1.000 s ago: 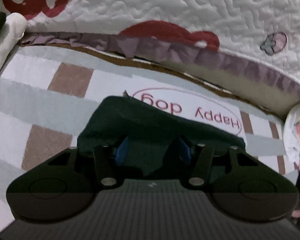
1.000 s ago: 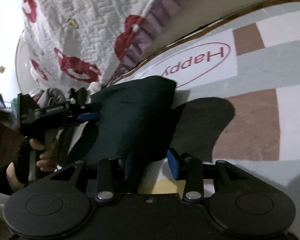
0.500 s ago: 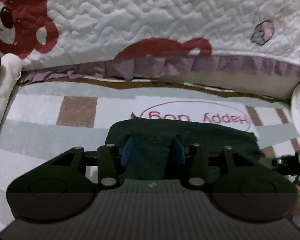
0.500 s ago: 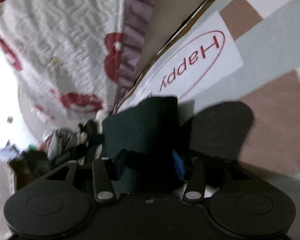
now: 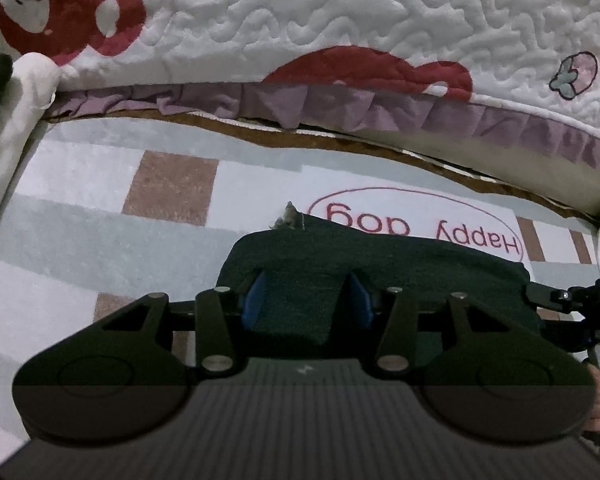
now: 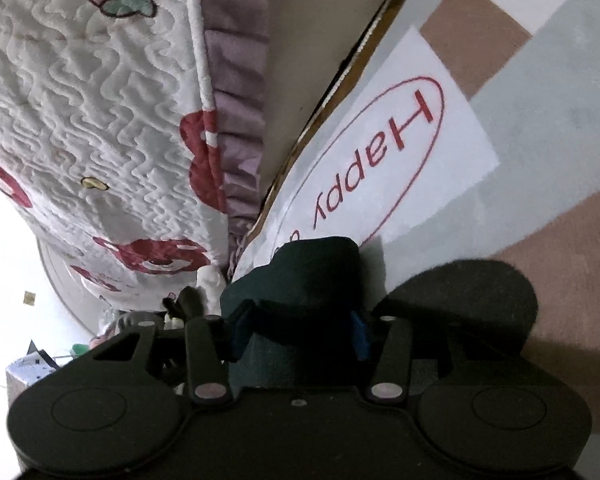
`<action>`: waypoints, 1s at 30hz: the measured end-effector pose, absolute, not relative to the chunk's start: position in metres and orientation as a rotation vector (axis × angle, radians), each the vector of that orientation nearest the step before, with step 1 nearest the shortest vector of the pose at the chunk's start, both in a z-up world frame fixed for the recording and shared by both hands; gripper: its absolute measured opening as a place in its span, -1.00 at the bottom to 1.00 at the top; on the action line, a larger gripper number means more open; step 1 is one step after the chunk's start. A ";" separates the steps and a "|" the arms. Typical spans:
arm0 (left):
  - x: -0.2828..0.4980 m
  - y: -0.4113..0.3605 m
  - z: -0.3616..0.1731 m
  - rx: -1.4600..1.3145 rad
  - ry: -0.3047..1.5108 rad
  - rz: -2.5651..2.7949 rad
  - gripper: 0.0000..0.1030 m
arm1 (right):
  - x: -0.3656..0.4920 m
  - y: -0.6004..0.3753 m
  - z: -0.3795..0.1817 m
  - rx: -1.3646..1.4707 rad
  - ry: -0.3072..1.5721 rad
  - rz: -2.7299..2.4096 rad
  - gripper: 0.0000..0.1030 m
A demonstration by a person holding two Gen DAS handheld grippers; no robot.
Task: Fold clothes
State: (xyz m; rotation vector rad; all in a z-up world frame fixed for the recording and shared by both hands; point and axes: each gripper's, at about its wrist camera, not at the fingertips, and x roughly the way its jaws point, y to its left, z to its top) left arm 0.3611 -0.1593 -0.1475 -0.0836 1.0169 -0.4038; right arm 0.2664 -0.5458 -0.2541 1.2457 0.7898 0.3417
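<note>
A dark green garment (image 5: 372, 256) lies folded on the checked rug (image 5: 100, 216), partly over the red "Happy dog" print. My left gripper (image 5: 306, 298) has its blue pads apart with the garment's near edge between them; whether they press it I cannot tell. In the right wrist view the same garment (image 6: 312, 268) is bunched between the blue pads of my right gripper (image 6: 298, 334), which are also apart. The right gripper shows at the right edge of the left wrist view (image 5: 572, 300).
A bed with a white quilted cover (image 5: 340, 20) with red bear prints and a purple frill (image 5: 380, 108) runs along the rug's far edge. A white pillow (image 5: 16, 112) lies at the left. Clutter (image 6: 40, 360) sits at the right wrist view's far left.
Both grippers moved in over the garment. The right wrist camera has tilted and closed in, so the garment now looks shorter and bunched between its pads.
</note>
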 end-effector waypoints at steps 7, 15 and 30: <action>0.359 -0.155 -0.148 -0.071 1.001 -0.422 -0.09 | 0.278 -0.535 -0.242 1.081 0.739 0.311 -0.07; 0.336 -0.153 -0.114 -0.092 0.863 -0.381 -0.17 | 0.275 -0.523 -0.222 0.814 0.700 0.335 -0.19; 0.354 -0.142 -0.152 -0.093 1.033 -0.358 -0.09 | 0.273 -0.545 -0.250 1.042 0.704 0.370 -0.20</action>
